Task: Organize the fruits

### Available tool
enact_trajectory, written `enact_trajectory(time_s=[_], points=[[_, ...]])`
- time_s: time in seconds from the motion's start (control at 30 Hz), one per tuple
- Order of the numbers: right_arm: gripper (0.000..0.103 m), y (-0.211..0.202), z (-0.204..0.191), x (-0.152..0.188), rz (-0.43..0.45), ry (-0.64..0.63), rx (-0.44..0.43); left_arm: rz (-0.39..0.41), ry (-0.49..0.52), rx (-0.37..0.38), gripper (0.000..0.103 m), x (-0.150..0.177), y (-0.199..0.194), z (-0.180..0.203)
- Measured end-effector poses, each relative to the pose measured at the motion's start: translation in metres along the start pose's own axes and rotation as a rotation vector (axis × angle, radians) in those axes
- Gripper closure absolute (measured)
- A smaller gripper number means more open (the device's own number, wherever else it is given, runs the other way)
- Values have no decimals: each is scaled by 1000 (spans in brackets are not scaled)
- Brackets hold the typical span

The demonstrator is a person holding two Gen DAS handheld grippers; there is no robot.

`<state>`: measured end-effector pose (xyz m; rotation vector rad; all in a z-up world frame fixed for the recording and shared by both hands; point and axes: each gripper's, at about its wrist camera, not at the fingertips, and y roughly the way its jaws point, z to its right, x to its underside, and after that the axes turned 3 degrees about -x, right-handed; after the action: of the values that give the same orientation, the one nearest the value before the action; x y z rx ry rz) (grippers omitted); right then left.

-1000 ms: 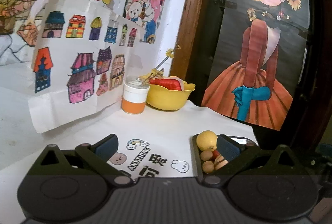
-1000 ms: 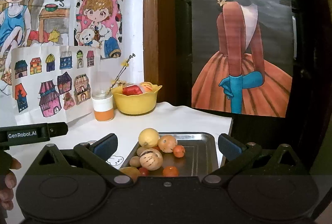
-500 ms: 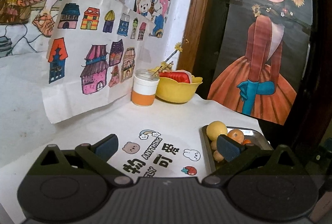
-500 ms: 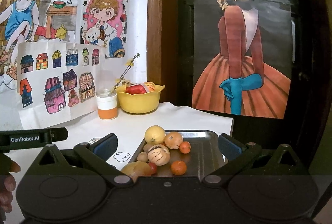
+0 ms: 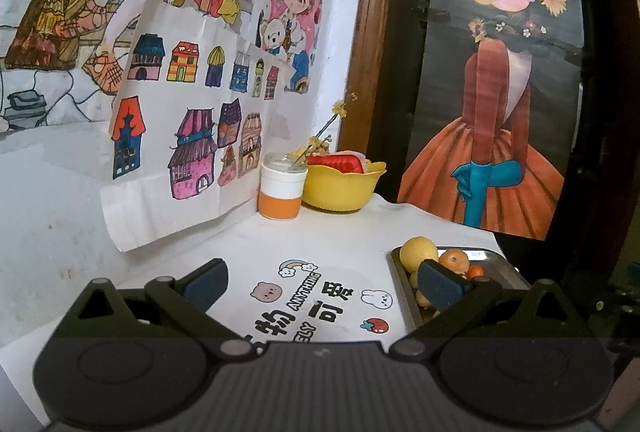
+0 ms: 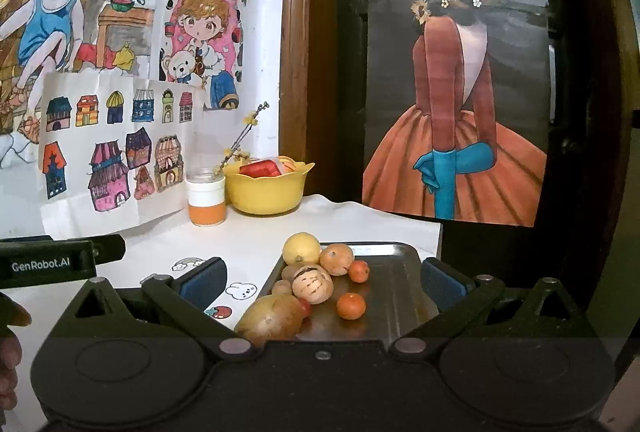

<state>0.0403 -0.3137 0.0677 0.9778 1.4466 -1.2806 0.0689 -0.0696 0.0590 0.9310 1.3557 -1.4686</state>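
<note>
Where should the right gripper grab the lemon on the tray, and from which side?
Take the lemon across its round middle, coming from above. It sits at the tray's far left corner with an orange fruit against its right and smaller fruit in front, so a low approach is likely blocked. Set the fingers front to back; the right gripper is open wide enough.

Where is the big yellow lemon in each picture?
Left wrist view: lemon at lower right, on the far left corner of the metal tray.
Right wrist view: lemon near the middle, same tray corner.
Shared landmark: yellow bowl at the wall.
</note>
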Motion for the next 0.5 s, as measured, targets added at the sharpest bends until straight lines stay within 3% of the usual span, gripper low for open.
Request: enact_trajectory(time_s=[0.5], points=[[1,-15,-8,12,-5,31,5,12,23,7,0,11,-18,-9]])
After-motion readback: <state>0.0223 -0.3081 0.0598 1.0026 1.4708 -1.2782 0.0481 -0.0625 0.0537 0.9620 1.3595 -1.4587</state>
